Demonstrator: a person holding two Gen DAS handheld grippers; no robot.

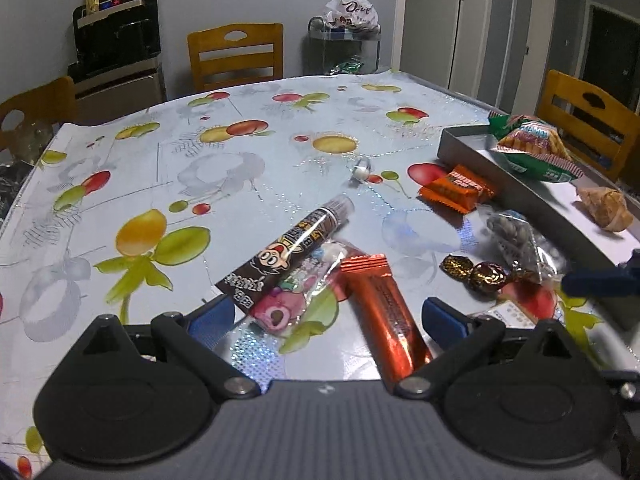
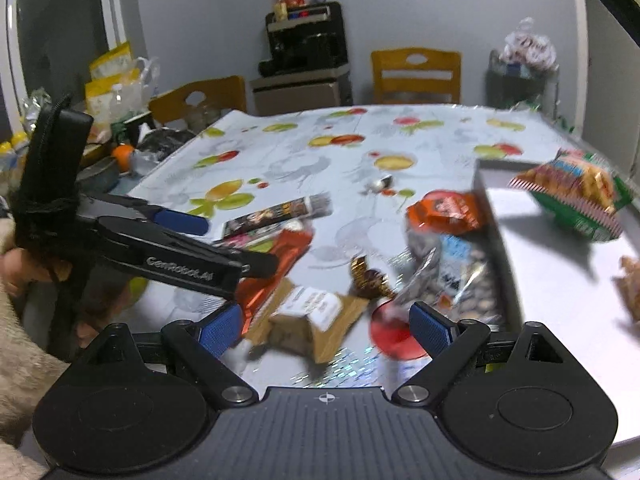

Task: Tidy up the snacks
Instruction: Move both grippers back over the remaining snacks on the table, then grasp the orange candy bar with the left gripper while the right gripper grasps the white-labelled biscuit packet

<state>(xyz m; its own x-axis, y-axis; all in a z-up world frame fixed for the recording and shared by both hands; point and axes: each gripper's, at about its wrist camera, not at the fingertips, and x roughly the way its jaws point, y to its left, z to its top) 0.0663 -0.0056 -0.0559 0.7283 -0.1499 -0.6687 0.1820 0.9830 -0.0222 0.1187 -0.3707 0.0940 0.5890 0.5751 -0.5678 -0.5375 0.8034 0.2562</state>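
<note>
Loose snacks lie on the fruit-print tablecloth (image 1: 240, 152). My left gripper (image 1: 328, 320) is open, low over a pink packet (image 1: 288, 304) and a red foil bar (image 1: 384, 312), with a brown tube packet (image 1: 280, 252) just beyond. To the right are an orange packet (image 1: 456, 188), a clear bag of dark candies (image 1: 516, 240) and gold-wrapped sweets (image 1: 476, 272). The grey tray (image 1: 472, 152) holds a green-and-red crisp bag (image 1: 532, 148) and a brown wrapped piece (image 1: 606, 208). My right gripper (image 2: 326, 328) is open above a brown packet with a white label (image 2: 308, 320), beside the tray (image 2: 560, 280).
A small white object (image 1: 362, 170) lies mid-table. Wooden chairs (image 1: 236, 56) stand at the far and right sides, and a wire trolley with a white bag (image 1: 348, 12) is behind. A hand (image 2: 24, 268) holds the left gripper; clutter with an orange (image 2: 122, 156) sits off the table's left edge.
</note>
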